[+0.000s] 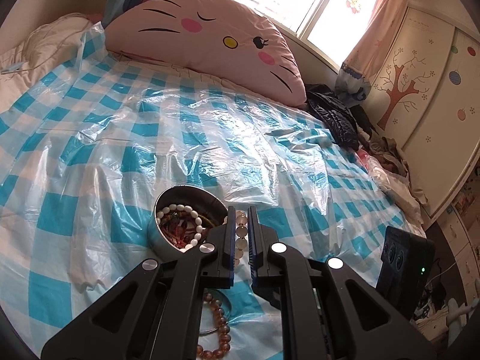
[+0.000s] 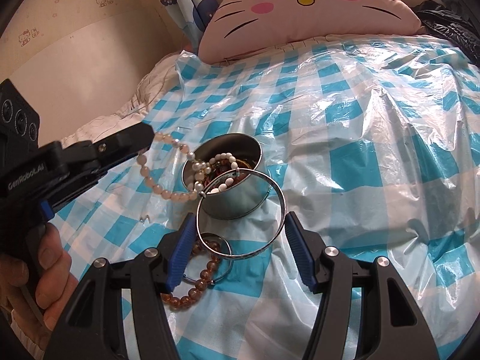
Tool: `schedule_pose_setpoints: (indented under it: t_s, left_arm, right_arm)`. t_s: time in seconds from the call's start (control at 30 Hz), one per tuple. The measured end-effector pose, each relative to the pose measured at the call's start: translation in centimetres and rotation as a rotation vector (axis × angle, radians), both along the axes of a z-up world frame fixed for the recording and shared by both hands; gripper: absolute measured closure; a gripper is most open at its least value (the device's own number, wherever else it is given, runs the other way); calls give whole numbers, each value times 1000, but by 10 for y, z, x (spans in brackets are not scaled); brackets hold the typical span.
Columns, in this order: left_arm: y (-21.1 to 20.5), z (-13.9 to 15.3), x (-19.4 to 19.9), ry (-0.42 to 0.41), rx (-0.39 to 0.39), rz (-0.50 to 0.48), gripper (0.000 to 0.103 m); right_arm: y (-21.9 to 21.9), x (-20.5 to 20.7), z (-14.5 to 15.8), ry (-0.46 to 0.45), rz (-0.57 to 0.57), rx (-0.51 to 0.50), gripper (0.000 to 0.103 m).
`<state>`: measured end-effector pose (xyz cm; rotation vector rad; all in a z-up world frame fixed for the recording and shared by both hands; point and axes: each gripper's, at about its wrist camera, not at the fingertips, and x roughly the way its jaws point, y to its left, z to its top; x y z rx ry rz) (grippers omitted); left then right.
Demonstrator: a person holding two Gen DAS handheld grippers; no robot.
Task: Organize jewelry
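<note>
A round metal tin [image 1: 156, 240] [image 2: 234, 204] stands on the bed, holding a white bead bracelet and reddish pieces. My left gripper [image 1: 241, 210] [image 2: 150, 138] is shut on a pale pink bead bracelet [image 1: 241, 231] [image 2: 156, 184], which hangs in a loop beside the tin's rim. In the right wrist view, my right gripper [image 2: 240, 215] is shut on a wide silver bangle [image 2: 249, 253], its pads pressing both sides and the bangle tilted in front of the tin. An amber bead bracelet [image 1: 223, 327] [image 2: 199, 283] and a thin silver hoop [image 2: 214, 233] lie on the sheet below.
A crinkled blue-and-white checked plastic sheet [image 1: 210, 138] covers the bed. A pink cat-face pillow [image 1: 210, 36] lies at the head, dark clothes [image 1: 333, 114] pile at the right edge beside a wardrobe [image 1: 420, 90]. A person's hand [image 2: 51, 270] grips the left handle.
</note>
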<state>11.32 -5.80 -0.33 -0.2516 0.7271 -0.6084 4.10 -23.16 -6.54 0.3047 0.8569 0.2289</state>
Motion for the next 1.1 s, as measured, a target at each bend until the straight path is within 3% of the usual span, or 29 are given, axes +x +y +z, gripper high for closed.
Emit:
schedule_pose_setpoints:
  t_s: [0.13, 0.27, 0.33, 0.4, 0.5, 0.6, 0.7, 0.93, 1.03, 1.1]
  left_arm:
    - [-12, -14, 23, 25, 19, 20, 96]
    - [-12, -38, 47, 95, 136, 88, 94]
    - [-3, -38, 43, 87, 139, 108, 81]
    - [6, -31, 33, 53, 150, 147, 57]
    - [19, -23, 15, 9, 200, 190, 51]
    - [34, -21, -7, -10, 270, 258, 38]
    - [53, -22, -27, -6, 288, 319, 27]
    - [75, -33, -44, 23, 279, 369, 21]
    - [73, -36, -40, 30, 283, 361, 21]
    - [72, -37, -41, 25, 291, 356, 21]
  right_arm:
    - [-3, 0, 1, -5, -2, 8, 44]
    - [-3, 0, 1, -3, 1, 7, 44]
    - [-2, -1, 1, -3, 4, 1, 44]
    - [-1, 0, 2, -5, 8, -5, 44]
    - [2, 3, 5, -15, 9, -27, 44]
    - [11, 12, 8, -22, 27, -52, 44]
    - [27, 25, 7, -17, 71, -94, 44]
    - [49, 74, 1, -12, 118, -164, 44]
    - [51, 88, -11, 22, 101, -173, 35]
    - [49, 82, -10, 8, 89, -166, 35]
